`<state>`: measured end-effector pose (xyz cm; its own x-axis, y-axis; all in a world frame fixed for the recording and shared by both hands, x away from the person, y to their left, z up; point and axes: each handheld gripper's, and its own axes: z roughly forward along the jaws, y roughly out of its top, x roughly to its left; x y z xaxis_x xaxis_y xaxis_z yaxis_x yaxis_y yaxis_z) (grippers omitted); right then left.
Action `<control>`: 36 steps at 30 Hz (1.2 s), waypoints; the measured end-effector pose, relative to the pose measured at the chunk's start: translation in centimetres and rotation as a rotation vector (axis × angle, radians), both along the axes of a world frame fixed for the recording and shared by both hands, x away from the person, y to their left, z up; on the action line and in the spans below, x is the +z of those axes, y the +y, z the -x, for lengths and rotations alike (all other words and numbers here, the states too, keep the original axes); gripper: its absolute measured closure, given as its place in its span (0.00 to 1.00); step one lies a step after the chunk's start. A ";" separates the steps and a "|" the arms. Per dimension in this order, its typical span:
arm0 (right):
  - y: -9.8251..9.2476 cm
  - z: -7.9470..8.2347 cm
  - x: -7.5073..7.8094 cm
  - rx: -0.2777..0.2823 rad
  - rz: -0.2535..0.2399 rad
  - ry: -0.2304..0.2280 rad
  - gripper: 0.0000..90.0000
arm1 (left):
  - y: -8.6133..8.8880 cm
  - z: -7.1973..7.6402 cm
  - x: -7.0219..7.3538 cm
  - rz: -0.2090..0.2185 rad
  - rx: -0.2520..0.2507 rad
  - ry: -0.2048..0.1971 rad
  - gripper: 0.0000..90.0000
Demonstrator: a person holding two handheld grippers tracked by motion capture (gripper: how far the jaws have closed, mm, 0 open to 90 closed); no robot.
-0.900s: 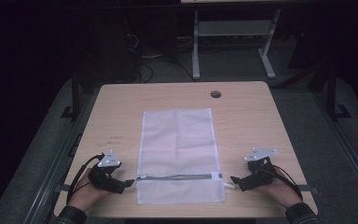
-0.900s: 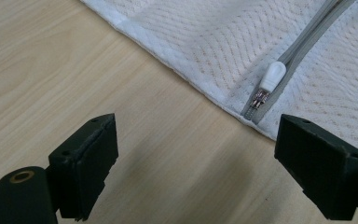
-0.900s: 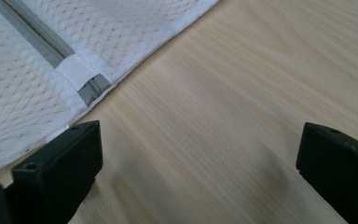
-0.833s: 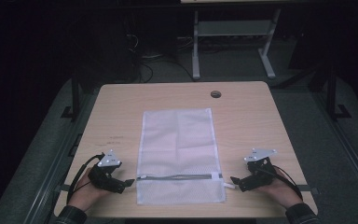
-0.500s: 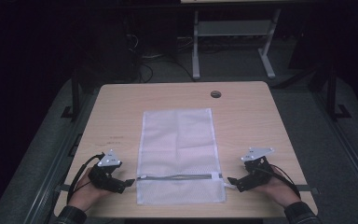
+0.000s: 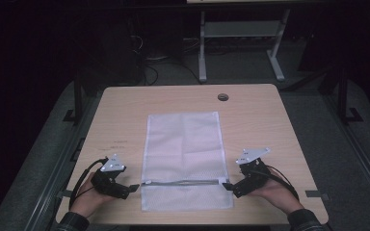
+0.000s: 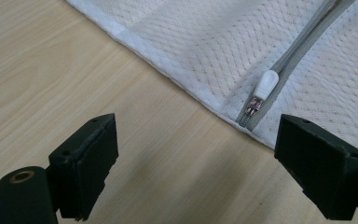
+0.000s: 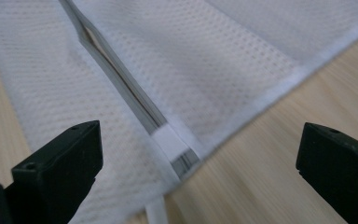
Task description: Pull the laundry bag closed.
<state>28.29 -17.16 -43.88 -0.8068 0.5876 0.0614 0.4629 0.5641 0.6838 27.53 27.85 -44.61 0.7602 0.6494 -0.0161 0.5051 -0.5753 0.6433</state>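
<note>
The right gripper (image 6: 227, 186) has slid in from about 4 o'clock until its jaws, spread wide, flank the zipper's end (image 8: 177, 151) at the mesh bag's (image 6: 185, 144) right edge. The left gripper (image 6: 134, 186) sits as before at 8 o'clock, jaws equally wide apart, with the white zipper pull (image 7: 265, 85) just ahead. The bag lies flat at the table's (image 6: 260, 120) centre — likely both ends are about to be pinched.
</note>
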 end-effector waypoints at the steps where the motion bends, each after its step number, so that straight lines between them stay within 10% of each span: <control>1: 0.4 0.0 0.1 0.011 -0.002 0.001 0.00 | 0.0 0.0 0.0 0.002 -0.001 0.000 0.14; 36: 12.3 -2.6 0.8 0.330 -0.063 0.013 0.35 | 0.7 0.5 0.2 0.004 0.025 -0.002 0.14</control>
